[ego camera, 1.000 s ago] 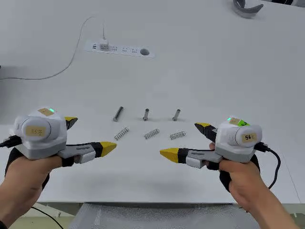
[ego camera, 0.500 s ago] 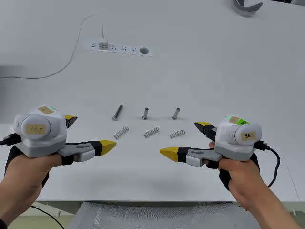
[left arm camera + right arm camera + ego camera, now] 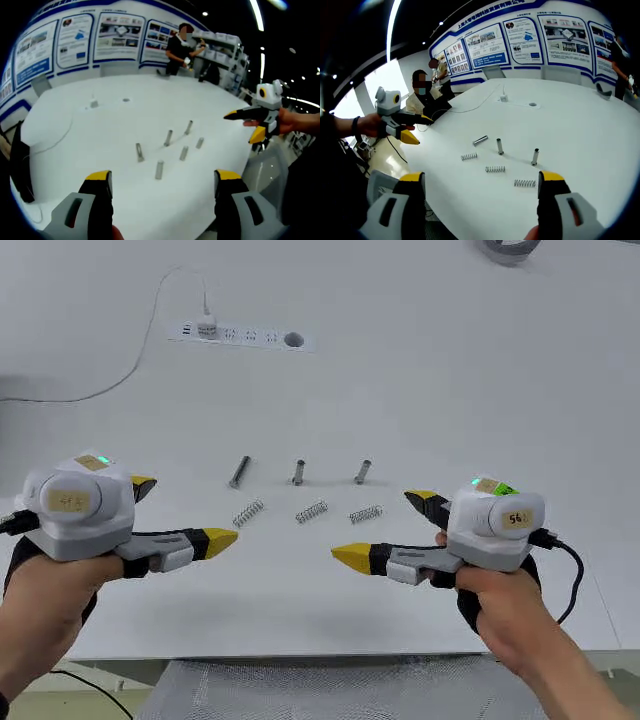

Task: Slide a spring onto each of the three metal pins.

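Head view, left gripper: jaws wide apart, empty, nearest the table edge.
Right gripper: jaws equally spread, empty.
Springs: three in a row just beyond the jaw tips, none fitted.
Pins: row behind the springs; left pin lies flat, other two look upright.
Step advice: pinch one spring lightly mid-coil; align its bore with the pin axis.
Unresolved: spring ends, pin bases too small.

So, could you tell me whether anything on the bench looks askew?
Yes: the leftmost pin lies tipped on its side, while the middle pin and right pin stand upright.
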Tool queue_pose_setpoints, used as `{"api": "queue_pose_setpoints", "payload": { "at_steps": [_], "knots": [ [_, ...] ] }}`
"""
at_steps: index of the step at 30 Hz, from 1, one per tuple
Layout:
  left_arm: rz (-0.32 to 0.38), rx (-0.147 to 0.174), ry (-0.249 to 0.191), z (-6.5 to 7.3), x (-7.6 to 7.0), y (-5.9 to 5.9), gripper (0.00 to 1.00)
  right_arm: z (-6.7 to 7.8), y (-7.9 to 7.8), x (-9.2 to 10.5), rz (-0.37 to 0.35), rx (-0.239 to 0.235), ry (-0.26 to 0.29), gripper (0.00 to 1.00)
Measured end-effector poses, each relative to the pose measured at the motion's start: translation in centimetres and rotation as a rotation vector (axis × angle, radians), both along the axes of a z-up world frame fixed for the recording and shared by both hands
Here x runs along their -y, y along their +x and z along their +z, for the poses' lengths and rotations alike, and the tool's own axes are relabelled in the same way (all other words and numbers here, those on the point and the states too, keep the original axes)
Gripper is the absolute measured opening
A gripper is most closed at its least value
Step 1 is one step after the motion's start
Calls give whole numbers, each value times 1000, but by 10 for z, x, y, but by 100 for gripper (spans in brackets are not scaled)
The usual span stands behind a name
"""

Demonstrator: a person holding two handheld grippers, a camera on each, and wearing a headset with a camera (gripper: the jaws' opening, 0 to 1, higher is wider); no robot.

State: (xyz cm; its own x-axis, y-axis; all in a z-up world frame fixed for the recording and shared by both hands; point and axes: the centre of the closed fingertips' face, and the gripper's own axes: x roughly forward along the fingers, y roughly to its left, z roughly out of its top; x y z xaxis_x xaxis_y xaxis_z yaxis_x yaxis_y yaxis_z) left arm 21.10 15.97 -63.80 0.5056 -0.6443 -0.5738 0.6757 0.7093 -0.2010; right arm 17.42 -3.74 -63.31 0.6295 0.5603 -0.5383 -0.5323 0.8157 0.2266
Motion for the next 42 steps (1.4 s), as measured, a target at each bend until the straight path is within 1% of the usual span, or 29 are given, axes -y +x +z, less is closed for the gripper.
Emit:
{"api": "queue_pose_setpoints", "payload": {
  "at_steps": [14,19,27,30,35,37,40,42],
  "knots": [
    [-29,-16,15,-6,6,7,84,-3,-1,5,-10,-5,-9,95],
    [-33,-23,20,-9,8,12,83,-1,-1,6,-22,-2,-3,94],
    [-35,-26,19,-11,10,23,83,-2,-4,7,-24,-8,-8,94],
    [-28,-34,23,-13,9,26,83,-2,-4,7,-23,-5,-10,94],
    [-34,-53,37,-19,9,28,82,-3,-5,5,-17,-13,-8,94],
    [-35,-56,38,-20,9,28,82,-3,-6,4,-13,-15,-9,94],
    [-31,-55,38,-20,8,31,81,-3,-5,3,-12,-16,-9,94],
    [-23,-46,42,-19,7,34,79,-2,-4,4,-16,-11,-7,94]
  ]
}}
